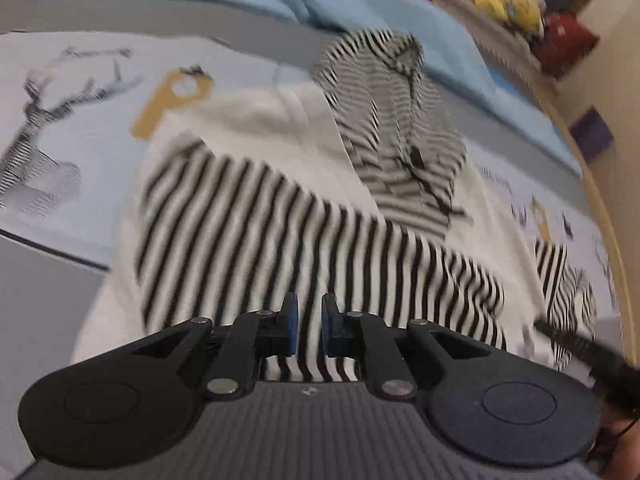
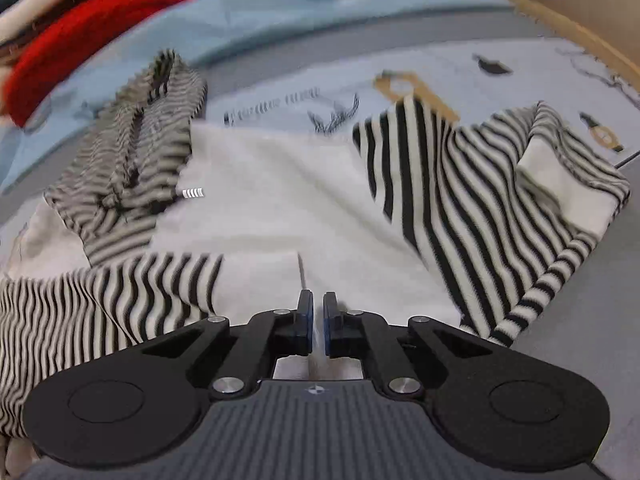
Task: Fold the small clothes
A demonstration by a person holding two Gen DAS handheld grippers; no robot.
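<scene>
Your left gripper had its blue-padded fingers drawn close with a narrow gap between them, and striped cloth showed through that gap; whether the pads actually pinched it cannot be told through the blur. Directly ahead lay a wide-striped black-and-white sleeve of the small hooded top, running across the white body panel. Beyond it the finely striped hood lay crumpled, its dark drawstring trailing down.

Your right gripper had its fingers nearly together, nipping a thin white fold of the top's body that ran up between the pads. To its right, a wide-striped sleeve lay folded over with its white cuff turned up. The hood lay to the left.

The top lay on a pale printed sheet, with a light blue cloth and a red garment beyond.
</scene>
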